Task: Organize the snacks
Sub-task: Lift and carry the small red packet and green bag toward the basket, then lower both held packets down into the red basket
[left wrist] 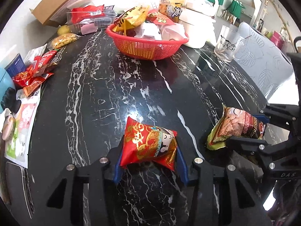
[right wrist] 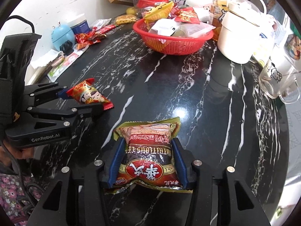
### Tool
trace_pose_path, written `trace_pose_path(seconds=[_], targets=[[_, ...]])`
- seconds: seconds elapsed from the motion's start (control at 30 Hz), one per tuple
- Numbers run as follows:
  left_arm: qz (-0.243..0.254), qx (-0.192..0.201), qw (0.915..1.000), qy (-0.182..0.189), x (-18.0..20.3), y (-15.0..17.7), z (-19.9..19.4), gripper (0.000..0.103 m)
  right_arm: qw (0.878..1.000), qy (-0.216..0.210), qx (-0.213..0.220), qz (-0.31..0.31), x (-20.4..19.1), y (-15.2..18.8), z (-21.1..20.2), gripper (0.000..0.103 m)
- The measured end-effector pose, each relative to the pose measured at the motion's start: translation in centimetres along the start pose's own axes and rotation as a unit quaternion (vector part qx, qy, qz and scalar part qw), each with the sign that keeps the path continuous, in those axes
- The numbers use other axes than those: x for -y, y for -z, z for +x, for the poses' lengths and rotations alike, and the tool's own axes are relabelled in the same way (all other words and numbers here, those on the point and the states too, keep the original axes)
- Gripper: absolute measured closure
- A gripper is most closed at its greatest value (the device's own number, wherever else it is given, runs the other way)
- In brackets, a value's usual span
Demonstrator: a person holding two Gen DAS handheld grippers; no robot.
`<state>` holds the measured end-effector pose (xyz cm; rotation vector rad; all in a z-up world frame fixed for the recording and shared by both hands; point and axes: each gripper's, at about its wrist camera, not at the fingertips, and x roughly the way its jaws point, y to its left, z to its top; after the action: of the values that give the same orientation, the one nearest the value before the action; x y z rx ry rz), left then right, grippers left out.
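My left gripper (left wrist: 149,150) is shut on a red and gold snack packet (left wrist: 150,145), held low over the black marble table (left wrist: 97,98). The same packet shows in the right wrist view (right wrist: 90,95), with the left gripper (right wrist: 82,101) around it. My right gripper (right wrist: 147,150) is shut on a dark red and gold cereal packet (right wrist: 148,154), also low over the table. It shows at the right of the left wrist view (left wrist: 239,126), between the right gripper's fingers (left wrist: 244,130). A red basket (left wrist: 146,45) holding several snacks stands at the far side; it also shows in the right wrist view (right wrist: 173,41).
A white pot (left wrist: 197,24) and a glass mug (left wrist: 227,43) stand right of the basket. Loose red packets (left wrist: 35,71), a blue jar (right wrist: 62,35) and papers lie along the left edge. A cardboard box (left wrist: 56,5) and plastic tray (left wrist: 90,17) sit behind.
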<state>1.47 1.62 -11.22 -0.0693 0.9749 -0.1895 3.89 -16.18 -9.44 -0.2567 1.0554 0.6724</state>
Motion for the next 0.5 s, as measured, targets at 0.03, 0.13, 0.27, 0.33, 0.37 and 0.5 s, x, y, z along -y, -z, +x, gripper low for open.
trace_pose_path(seconds=[0.03,0.13,0.27,0.33,0.37,0.5], targets=[[-0.001,0.002,1.0,0.0,0.0,-0.1,-0.1,0.058,1.0,-0.002,0.002,0.005,0.1,0.0,-0.1,0.055],[-0.001,0.008,1.0,0.003,0.0,-0.5,-0.5,0.058,1.0,-0.009,0.008,0.023,0.5,0.0,-0.3,0.056],[0.0,0.021,0.9997,0.009,0.0,-1.4,-1.3,0.057,0.999,-0.022,0.022,0.04,1.0,-0.2,-0.9,0.056],[0.0,0.03,0.9995,0.014,0.1,-2.0,-1.7,0.057,0.998,-0.025,0.031,0.046,1.1,-0.5,-1.4,0.056],[0.001,0.033,0.9993,0.015,0.1,-2.3,-1.9,0.058,0.998,-0.025,0.035,0.049,1.2,-0.7,-1.6,0.056],[0.006,0.052,0.9984,0.02,0.3,-3.7,-2.5,0.058,0.997,-0.027,0.053,0.056,1.5,-1.6,-2.5,0.056]])
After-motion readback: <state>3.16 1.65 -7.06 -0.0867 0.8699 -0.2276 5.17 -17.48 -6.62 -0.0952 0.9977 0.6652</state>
